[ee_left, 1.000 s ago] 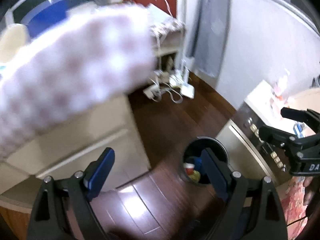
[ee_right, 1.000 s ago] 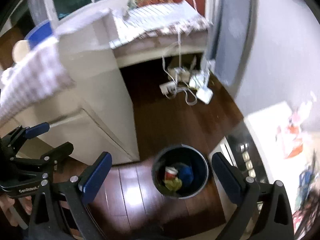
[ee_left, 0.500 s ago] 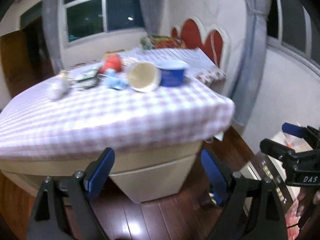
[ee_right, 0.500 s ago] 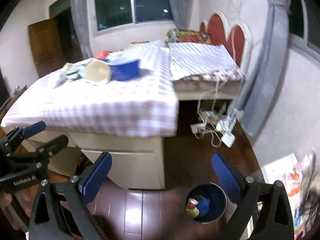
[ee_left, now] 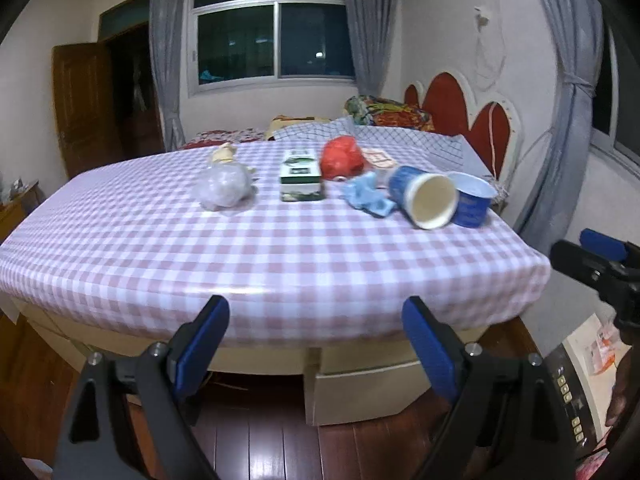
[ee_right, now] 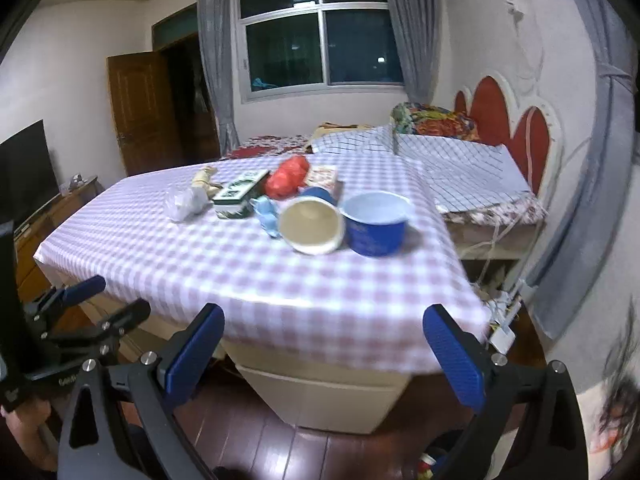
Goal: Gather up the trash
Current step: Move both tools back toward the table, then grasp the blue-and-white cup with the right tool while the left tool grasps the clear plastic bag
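Observation:
Trash lies on the checked tablecloth (ee_left: 240, 256): a tipped blue paper cup (ee_left: 424, 196), a blue bowl (ee_left: 472, 200), a crumpled blue wrapper (ee_left: 368, 196), a red bag (ee_left: 342, 158), a green-white carton (ee_left: 300, 180) and a clear plastic bag (ee_left: 222, 188). The cup (ee_right: 312, 224) and bowl (ee_right: 376, 224) also show in the right wrist view. My left gripper (ee_left: 316, 344) is open and empty, below the table's near edge. My right gripper (ee_right: 324, 352) is open and empty, also short of the table.
A bed with a red heart headboard (ee_left: 460, 112) stands behind the table. A wooden door (ee_right: 140, 112) is at the back left. Cables and a power strip (ee_right: 504, 320) lie on the wood floor right of the table. A trash bin's contents (ee_right: 428, 464) peek at the bottom.
Both grippers have swung up from looking down at the floor bin to facing the table top. The bin has dropped out of the left view.

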`<state>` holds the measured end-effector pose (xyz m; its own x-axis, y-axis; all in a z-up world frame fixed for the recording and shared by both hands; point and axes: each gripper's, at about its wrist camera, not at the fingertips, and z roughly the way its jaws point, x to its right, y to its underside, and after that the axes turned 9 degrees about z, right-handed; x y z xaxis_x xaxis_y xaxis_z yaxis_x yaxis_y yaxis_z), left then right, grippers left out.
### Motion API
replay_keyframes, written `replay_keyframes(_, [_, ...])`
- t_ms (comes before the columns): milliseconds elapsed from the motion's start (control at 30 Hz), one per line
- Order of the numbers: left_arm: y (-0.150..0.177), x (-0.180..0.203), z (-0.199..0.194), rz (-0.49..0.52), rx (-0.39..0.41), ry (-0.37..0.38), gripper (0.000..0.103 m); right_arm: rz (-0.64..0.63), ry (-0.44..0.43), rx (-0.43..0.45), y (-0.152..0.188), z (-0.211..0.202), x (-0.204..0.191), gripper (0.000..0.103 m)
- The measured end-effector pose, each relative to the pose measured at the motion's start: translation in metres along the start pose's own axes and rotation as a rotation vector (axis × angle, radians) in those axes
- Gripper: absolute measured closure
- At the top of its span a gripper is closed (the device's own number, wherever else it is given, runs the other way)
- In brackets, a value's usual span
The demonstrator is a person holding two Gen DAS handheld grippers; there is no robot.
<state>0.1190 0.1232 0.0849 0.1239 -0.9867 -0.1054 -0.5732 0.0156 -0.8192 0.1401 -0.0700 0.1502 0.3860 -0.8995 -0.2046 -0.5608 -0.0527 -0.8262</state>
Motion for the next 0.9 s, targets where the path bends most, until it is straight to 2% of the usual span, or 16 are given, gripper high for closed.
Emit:
replay_keyframes(67, [-0.002, -0.011, 0.004, -0.027, -0.005, 0.028, 0.014, -0.002, -0.001, -0.005, -0.008, 0.016, -0.01, 0.015])
replay_keyframes(200, [-0.011, -0.026, 0.02, -0.042, -0.004, 0.008, 0.014, 0.007, -0.017, -0.031, -0.023, 0.052, -0.024, 0.019])
replay_keyframes(367, [-0.023, -0.044, 0.047, -0.047, -0.009, -0.027, 0.014, 0.008, -0.023, -0.064, -0.032, 0.09, -0.034, 0.03])
replay_keyframes(600, [-0.037, -0.078, 0.081, -0.098, -0.015, -0.05, 0.014, 0.028, 0.014, -0.102, -0.043, 0.139, -0.034, 0.039])
replay_keyframes(767, [-0.059, -0.096, 0.106, -0.096, -0.008, -0.078, 0.014, 0.044, 0.031, -0.118, -0.053, 0.165, -0.028, 0.057])
replay_keyframes(800, [-0.064, -0.099, 0.114, -0.095, -0.012, -0.084, 0.014, 0.044, 0.033, -0.119, -0.055, 0.168, -0.027, 0.058])
replay_keyframes(867, [-0.072, -0.105, 0.129, -0.098, -0.039, -0.067, 0.018, 0.053, 0.029, -0.124, -0.06, 0.177, -0.026, 0.073])
replay_keyframes(900, [-0.075, -0.106, 0.135, -0.101, -0.048, -0.058, 0.019, 0.054, 0.027, -0.127, -0.063, 0.181, -0.026, 0.077])
